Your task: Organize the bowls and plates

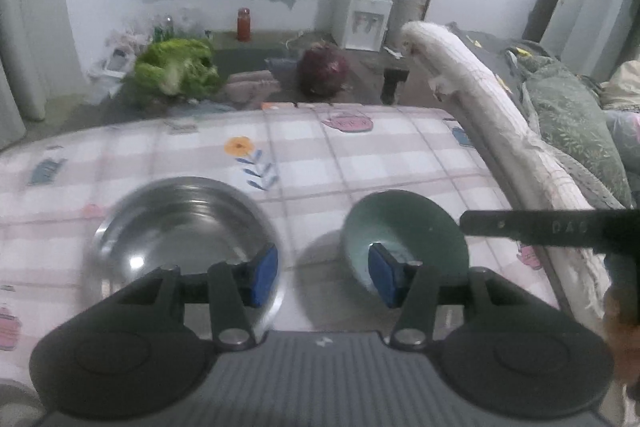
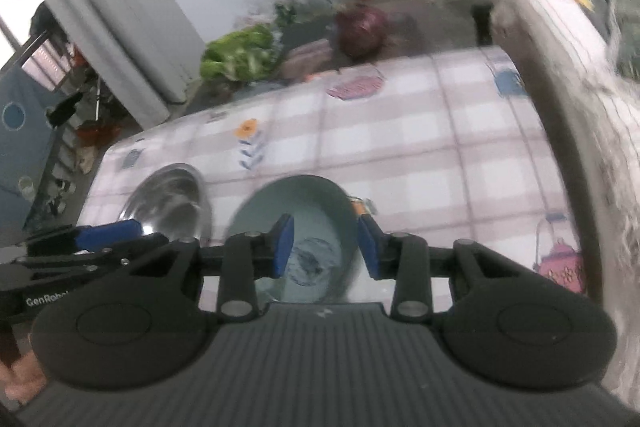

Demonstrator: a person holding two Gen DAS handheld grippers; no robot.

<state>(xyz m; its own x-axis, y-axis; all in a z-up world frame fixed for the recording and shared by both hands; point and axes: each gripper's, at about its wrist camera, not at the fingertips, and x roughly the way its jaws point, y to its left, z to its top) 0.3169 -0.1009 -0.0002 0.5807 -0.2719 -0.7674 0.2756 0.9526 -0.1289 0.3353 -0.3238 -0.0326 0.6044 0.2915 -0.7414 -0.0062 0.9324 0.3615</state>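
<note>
the table point(image 1: 360, 155) (checked cloth) carries a steel bowl point(image 1: 180, 223) and a green bowl point(image 1: 404, 227) side by side near its near edge. left gripper point(image 1: 323, 273) and right gripper point(image 2: 324, 247) hover part-open, gripping nothing.

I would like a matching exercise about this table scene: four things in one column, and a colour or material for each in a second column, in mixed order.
Things:
1. wide shallow bowl
2. deep bowl
3. gripper pads
4. tablecloth

Descriptions:
A. blue
B. pale green inside
C. pink and white checks with small drawings
D. shiny metal

Right pairs: 1-D, 2-B, 3-A, 4-C
</note>
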